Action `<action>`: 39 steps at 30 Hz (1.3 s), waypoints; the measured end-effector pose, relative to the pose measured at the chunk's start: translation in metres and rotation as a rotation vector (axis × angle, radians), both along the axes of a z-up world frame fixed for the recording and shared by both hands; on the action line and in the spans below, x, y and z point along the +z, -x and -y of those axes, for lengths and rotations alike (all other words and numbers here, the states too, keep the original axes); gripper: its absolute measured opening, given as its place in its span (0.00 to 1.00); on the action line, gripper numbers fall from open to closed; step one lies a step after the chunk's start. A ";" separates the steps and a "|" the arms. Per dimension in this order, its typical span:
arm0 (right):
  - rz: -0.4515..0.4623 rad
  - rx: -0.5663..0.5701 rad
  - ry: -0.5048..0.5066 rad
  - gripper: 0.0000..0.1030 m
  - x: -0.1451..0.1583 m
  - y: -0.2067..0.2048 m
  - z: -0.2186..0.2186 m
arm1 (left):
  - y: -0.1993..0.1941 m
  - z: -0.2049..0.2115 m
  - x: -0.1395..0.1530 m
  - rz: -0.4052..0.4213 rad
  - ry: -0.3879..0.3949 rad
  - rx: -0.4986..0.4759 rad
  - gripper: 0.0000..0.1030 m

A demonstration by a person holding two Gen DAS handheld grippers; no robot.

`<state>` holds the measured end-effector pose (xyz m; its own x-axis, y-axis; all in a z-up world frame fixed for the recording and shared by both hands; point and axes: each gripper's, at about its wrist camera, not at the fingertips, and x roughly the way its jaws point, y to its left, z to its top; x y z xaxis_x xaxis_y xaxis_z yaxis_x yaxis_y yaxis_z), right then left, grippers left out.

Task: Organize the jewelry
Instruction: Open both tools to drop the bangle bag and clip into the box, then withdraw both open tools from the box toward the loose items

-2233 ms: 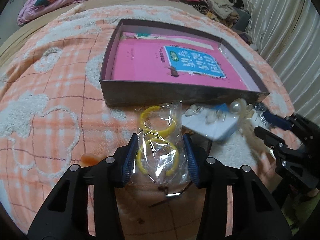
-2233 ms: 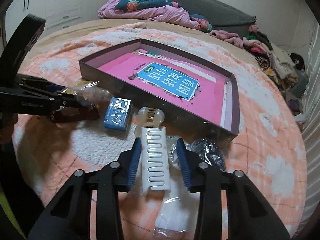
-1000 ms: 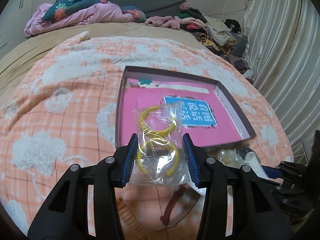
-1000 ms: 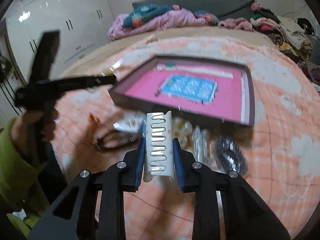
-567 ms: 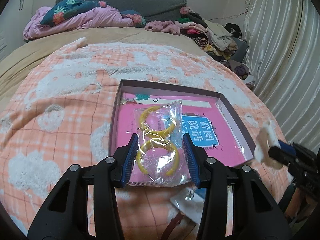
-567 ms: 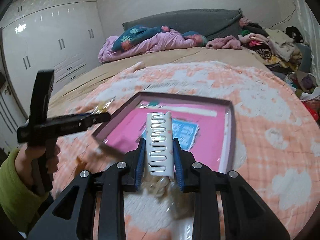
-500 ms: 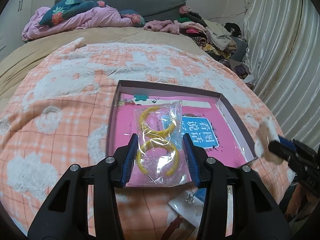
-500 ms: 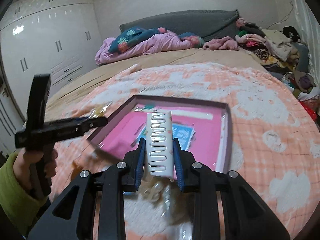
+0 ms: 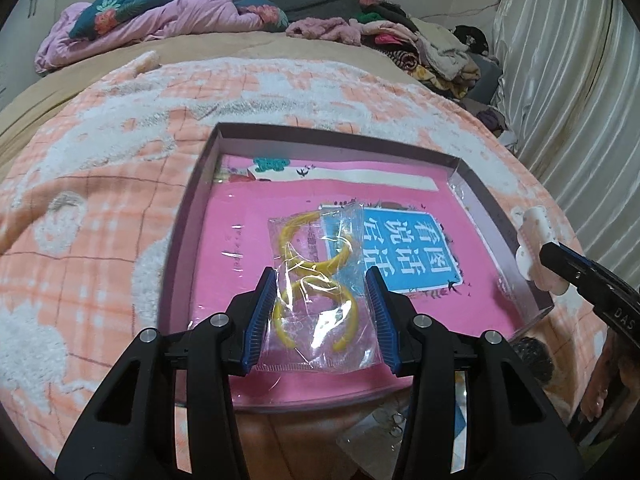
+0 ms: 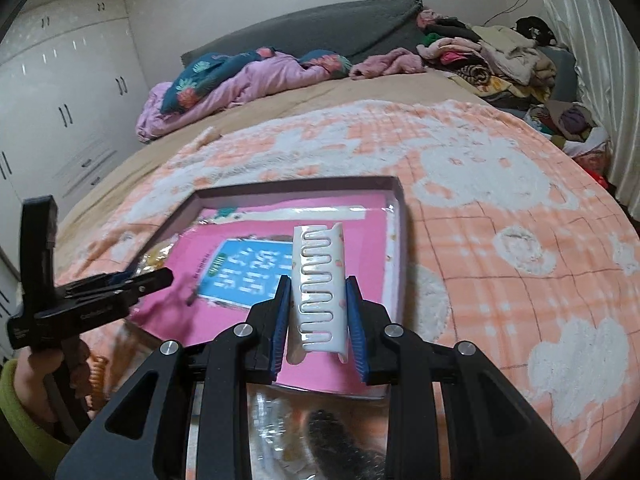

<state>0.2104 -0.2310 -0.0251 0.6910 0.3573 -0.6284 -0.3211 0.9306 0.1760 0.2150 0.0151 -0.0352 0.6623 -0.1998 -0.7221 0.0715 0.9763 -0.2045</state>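
My left gripper (image 9: 322,280) is shut on a clear plastic bag of two yellow rings (image 9: 316,288), held over the near half of a shallow box (image 9: 192,196) with a pink floor and a blue label. My right gripper (image 10: 318,292) is shut on a white hair claw clip (image 10: 320,280), its teeth upright, hanging over the box's (image 10: 396,216) near right part. In the left wrist view the clip (image 9: 534,240) and the right gripper (image 9: 568,264) show at the box's right wall. The left gripper (image 10: 156,278) enters the right wrist view from the left, in a hand with a green sleeve.
The box lies on an orange and white plaid blanket (image 10: 500,200) covering a bed. Small packets and a dark beaded item (image 9: 532,356) lie on the blanket in front of the box. Piled clothes (image 9: 420,44) and a purple quilt (image 10: 248,80) lie at the far end; curtains (image 9: 568,80) hang on the right.
Both grippers have moved forward from the loose items on the blanket to over the box, each keeping its hold. The box now fills more of both views.
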 end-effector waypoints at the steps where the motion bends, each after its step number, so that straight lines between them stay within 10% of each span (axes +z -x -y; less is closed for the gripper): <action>1: -0.005 -0.003 0.002 0.25 -0.002 -0.001 -0.001 | -0.001 0.001 -0.002 -0.003 -0.007 -0.002 0.37; 11: -0.047 -0.053 -0.013 0.26 -0.016 -0.012 0.000 | -0.002 0.001 -0.009 -0.014 -0.020 -0.026 0.38; 15: -0.028 -0.067 -0.030 0.60 -0.009 -0.006 0.005 | 0.001 -0.001 -0.004 -0.002 -0.019 -0.025 0.48; 31: 0.060 -0.049 0.001 0.83 0.028 0.034 0.008 | 0.028 -0.028 0.032 0.043 -0.008 0.060 0.90; 39: 0.120 -0.028 0.012 0.89 0.053 0.057 0.005 | 0.055 -0.032 0.059 0.090 -0.017 0.096 0.91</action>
<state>0.1537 -0.2365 0.0275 0.7710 0.3298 -0.5448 -0.3129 0.9413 0.1270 0.1603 0.0471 0.0233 0.7403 -0.1205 -0.6614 -0.0048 0.9828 -0.1844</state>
